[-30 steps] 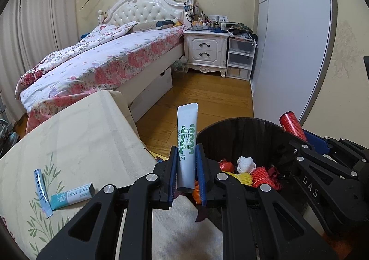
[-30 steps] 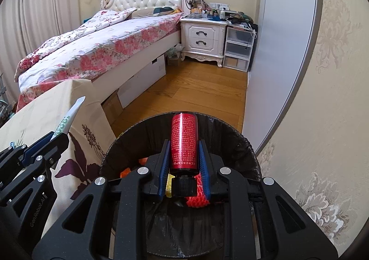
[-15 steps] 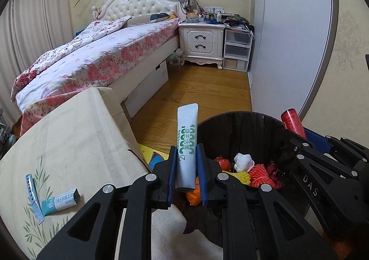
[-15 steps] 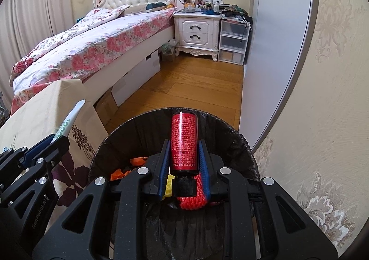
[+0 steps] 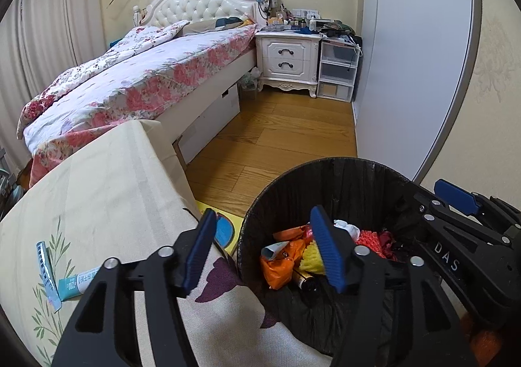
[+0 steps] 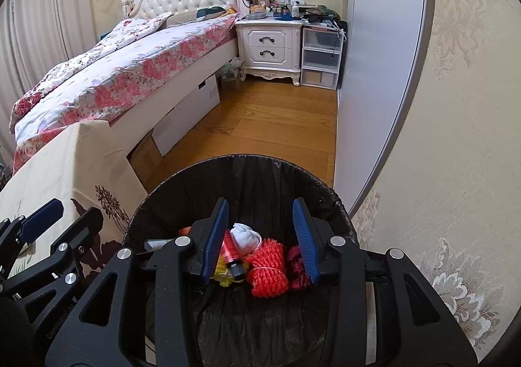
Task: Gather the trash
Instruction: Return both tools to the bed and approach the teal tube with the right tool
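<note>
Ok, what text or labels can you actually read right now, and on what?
"DAS": white letters on the right gripper body, left wrist view.
"200": partly legible on the teal tube on the cloth; the rest is blurred.
Blue strip beside it: print too small.
Embossed lettering on the left gripper, right wrist view: unreadable.

A table draped in a cream cloth with printed leaves and dark flowers is seen at left. Two items are found lying on it near its left edge: a teal-and-white tube and a thin blue-white strip, touching. A black-lined trash bin is placed on the wooden floor, just beside the table.
</note>
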`<state>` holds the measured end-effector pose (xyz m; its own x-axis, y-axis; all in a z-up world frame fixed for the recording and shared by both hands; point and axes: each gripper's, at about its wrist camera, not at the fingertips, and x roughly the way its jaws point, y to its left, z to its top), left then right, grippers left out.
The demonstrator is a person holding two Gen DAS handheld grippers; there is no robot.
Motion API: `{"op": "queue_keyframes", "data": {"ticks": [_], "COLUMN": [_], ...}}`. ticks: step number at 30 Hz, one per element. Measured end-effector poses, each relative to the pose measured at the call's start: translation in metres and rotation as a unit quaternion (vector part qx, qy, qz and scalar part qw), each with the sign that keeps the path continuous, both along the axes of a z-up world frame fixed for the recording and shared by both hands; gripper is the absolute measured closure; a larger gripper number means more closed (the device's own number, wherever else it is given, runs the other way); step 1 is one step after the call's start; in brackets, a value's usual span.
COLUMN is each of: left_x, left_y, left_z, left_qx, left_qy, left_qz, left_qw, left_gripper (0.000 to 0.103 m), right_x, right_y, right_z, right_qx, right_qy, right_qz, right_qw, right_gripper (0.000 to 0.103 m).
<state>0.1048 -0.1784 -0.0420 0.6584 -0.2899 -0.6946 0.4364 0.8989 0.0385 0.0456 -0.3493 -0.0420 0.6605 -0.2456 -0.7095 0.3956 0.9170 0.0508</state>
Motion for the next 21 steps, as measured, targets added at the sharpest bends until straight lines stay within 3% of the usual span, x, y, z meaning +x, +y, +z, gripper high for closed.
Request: {"op": "queue_keyframes", "data": {"ticks": [11,19,21], "left_x": [-0.007,-0.026,-0.030], "left_y": [0.026,0.070,0.085], "left_z": [0.003,0.009,0.009], "left_qx": [-0.004,-0.006,-0.004], "left_qy": [0.007,0.007,0.009], "left_qz": [0.027,0.065,0.079], "left_qw": [0.9996,0.9979,0.9969], "left_gripper": [0.036,0.035,0.035], "right_x": [-0.002,-0.005,-0.005], "right_y": [0.019,0.049,0.058], "right_z": [0.000,0.004,0.006], "right_qx": [-0.002,0.003,0.003], "right_qy": [0.005,0.006,0.005], "right_qz": [0.020,0.057,0.070], "right_qw": [1.000,0.998,0.998], "right_gripper": [0.061,0.060,0.053]}}
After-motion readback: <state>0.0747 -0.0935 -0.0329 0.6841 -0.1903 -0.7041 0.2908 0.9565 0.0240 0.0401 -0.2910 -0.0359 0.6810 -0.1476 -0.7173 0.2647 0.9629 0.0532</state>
